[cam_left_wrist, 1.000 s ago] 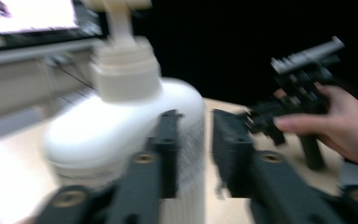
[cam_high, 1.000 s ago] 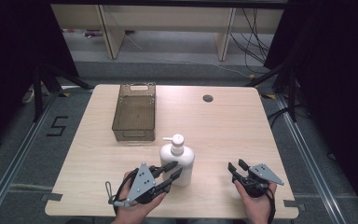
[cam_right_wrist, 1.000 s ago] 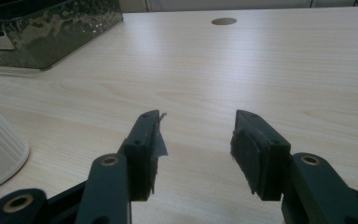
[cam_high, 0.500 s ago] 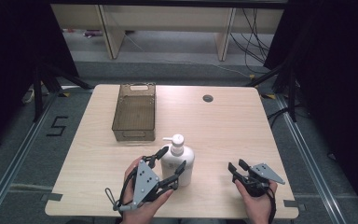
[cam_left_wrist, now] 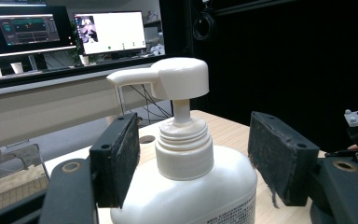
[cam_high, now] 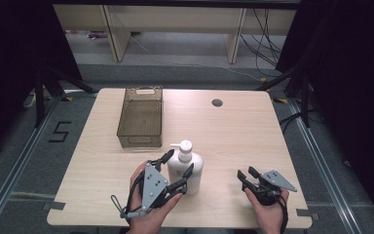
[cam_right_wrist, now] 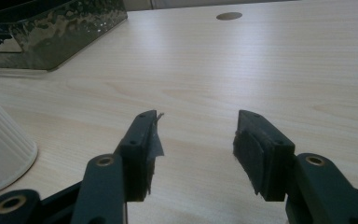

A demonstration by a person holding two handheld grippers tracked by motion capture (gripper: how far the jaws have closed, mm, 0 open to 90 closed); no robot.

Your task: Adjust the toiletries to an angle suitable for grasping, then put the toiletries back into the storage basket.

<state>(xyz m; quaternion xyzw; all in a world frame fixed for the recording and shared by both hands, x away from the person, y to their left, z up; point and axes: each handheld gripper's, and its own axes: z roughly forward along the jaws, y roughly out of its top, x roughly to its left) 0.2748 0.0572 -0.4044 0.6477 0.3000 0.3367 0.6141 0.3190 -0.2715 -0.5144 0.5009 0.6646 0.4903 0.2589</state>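
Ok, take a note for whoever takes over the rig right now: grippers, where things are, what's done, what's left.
Left gripper: jaws have just been opening and now stand wide on either side of the white pump bottle, pads clear of it.
Right gripper: open, nothing between the jaws, resting near the table's front edge.
Bottle: upright on the table, in front of the brown bin.
Done: bottle let go.
Left: probably draw the left gripper back; the further plan isn't visible.

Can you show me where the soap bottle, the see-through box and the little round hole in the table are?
pump bottle [cam_high: 191, 168]: high view, white body.
brown clear bin [cam_high: 141, 117]: high view, bare floor inside.
round hole [cam_high: 217, 103]: high view, its middle.
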